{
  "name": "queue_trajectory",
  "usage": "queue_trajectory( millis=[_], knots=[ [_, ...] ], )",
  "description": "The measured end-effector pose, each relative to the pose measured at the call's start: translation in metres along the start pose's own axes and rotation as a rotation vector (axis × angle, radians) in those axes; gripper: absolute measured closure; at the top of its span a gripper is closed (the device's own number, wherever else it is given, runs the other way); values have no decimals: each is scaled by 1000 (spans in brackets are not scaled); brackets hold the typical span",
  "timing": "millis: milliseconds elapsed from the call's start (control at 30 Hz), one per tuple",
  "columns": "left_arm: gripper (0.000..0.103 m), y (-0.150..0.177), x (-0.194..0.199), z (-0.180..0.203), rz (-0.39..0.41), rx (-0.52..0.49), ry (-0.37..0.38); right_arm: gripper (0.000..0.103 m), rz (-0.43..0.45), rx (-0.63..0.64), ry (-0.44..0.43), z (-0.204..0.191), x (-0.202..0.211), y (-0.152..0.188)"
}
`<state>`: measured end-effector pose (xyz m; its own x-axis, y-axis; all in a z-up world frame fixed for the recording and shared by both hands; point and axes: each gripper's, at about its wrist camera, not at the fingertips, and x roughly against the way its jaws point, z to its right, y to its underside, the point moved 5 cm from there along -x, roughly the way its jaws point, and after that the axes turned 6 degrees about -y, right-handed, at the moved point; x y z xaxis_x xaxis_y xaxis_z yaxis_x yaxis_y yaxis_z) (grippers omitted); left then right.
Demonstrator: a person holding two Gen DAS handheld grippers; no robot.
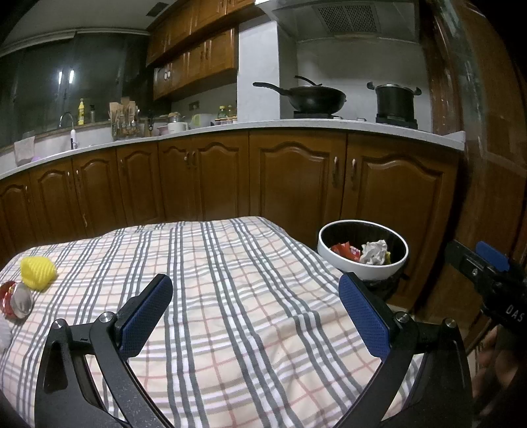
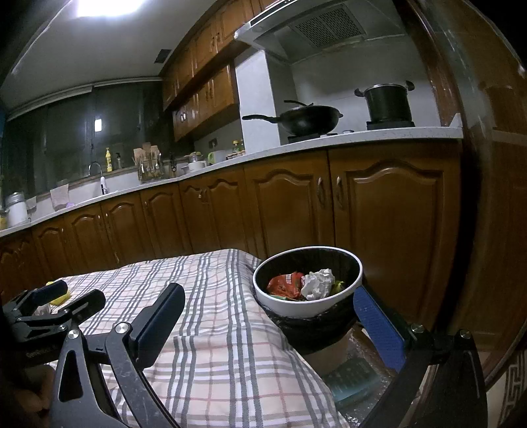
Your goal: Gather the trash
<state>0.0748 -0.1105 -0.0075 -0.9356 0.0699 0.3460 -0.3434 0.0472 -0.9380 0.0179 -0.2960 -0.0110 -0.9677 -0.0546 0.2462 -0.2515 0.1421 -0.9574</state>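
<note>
Kitchen, plaid-clothed table (image 1: pixel 230 296): between pickups.
Left gripper (image 1: pixel 255 316) and right gripper (image 2: pixel 268 326) wide open, empty. Next: reach yellow crumpled wrapper (image 1: pixel 38 272) at left edge; drop into white-rimmed bin (image 1: pixel 362 265) off right corner.

Little can be read — white letters "DAS" stand on the black body of the right gripper (image 1: pixel 487 260), cut off at the picture's edge. Faint lettering marks the left gripper (image 2: pixel 69 298) — too blurred to read.

Dim kitchen; ceiling light (image 2: pixel 105 5) glares overhead; fisheye edges bend, vignette black.
</note>
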Motion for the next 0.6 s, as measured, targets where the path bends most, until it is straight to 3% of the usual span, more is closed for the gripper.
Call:
queue_trajectory(
  millis=[600],
  knots=[
    [0, 0, 0, -1, 1, -5, 1, 0, 2, 1, -8, -3, -1, -3]
  ],
)
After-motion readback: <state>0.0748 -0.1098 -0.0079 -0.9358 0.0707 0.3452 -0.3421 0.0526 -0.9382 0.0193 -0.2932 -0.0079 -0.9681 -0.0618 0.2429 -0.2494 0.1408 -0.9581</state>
